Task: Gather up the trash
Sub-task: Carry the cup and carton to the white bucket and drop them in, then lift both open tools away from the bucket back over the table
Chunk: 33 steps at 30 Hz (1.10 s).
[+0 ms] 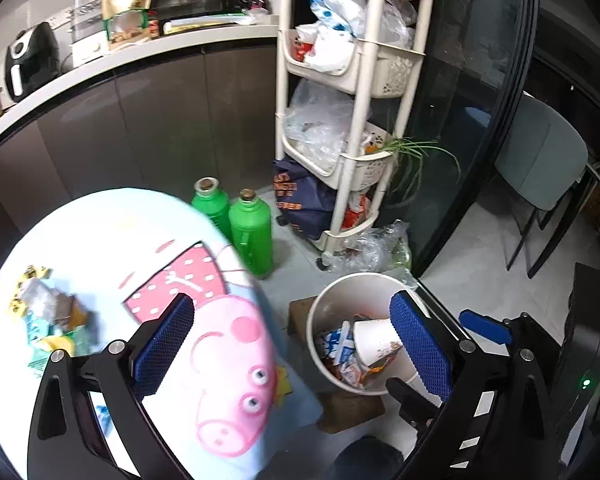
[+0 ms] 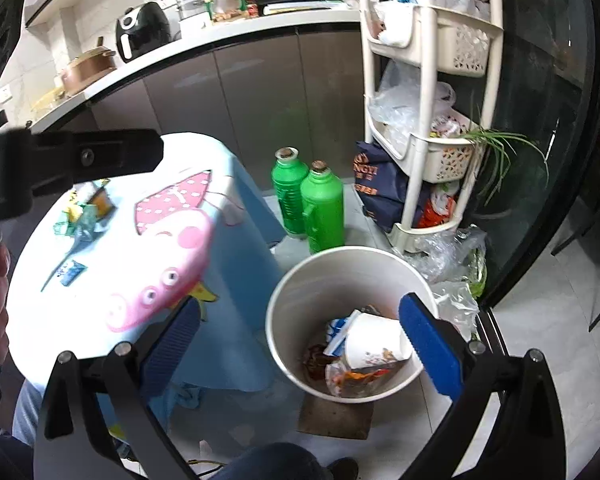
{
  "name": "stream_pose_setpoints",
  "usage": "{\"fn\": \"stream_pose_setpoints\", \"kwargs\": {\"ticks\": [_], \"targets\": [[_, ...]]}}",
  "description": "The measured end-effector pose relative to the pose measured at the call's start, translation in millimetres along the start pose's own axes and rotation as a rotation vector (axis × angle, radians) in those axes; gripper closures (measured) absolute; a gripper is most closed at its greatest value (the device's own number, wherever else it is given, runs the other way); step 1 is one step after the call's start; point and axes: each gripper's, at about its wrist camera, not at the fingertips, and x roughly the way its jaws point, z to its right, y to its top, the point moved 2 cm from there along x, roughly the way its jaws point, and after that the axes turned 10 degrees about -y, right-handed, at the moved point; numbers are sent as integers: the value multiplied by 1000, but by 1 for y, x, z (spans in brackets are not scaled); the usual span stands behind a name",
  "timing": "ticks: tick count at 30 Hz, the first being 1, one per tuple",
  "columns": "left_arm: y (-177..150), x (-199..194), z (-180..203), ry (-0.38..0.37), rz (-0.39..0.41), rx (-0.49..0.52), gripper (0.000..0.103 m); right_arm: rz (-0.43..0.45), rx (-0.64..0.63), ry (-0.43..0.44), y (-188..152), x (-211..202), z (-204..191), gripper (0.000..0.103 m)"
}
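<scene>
A white round bin (image 1: 314,332) (image 2: 300,280) stands on the floor beside a small table with a pale blue cartoon-pig cloth (image 1: 152,240) (image 2: 140,248). In the bin lie a white paper cup (image 1: 372,338) (image 2: 374,340) and wrappers. Several wrappers (image 1: 48,320) (image 2: 84,208) lie on the table's left part. My left gripper (image 1: 296,344) is open and empty, over the table's right edge and the bin. My right gripper (image 2: 300,344) is open and empty, over the bin's near side. The left gripper's body (image 2: 72,160) shows above the table.
Two green bottles (image 1: 244,224) (image 2: 312,208) stand on the floor behind the bin. A cream shelf cart (image 1: 348,120) (image 2: 428,120) full of plastic bags stands at the right, by a dark glass door (image 1: 480,80). Counter and cabinets (image 1: 160,92) run behind.
</scene>
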Motion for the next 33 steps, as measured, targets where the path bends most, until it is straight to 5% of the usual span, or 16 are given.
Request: {"fn": "stream_pose_setpoints", "kwargs": {"ticks": [19, 33], "targets": [[-58, -119, -97, 219, 49, -182, 8, 42, -160, 154, 15, -37, -121, 3], [-111, -160, -195, 294, 57, -343, 9, -16, -251, 273, 19, -27, -216, 3]]}}
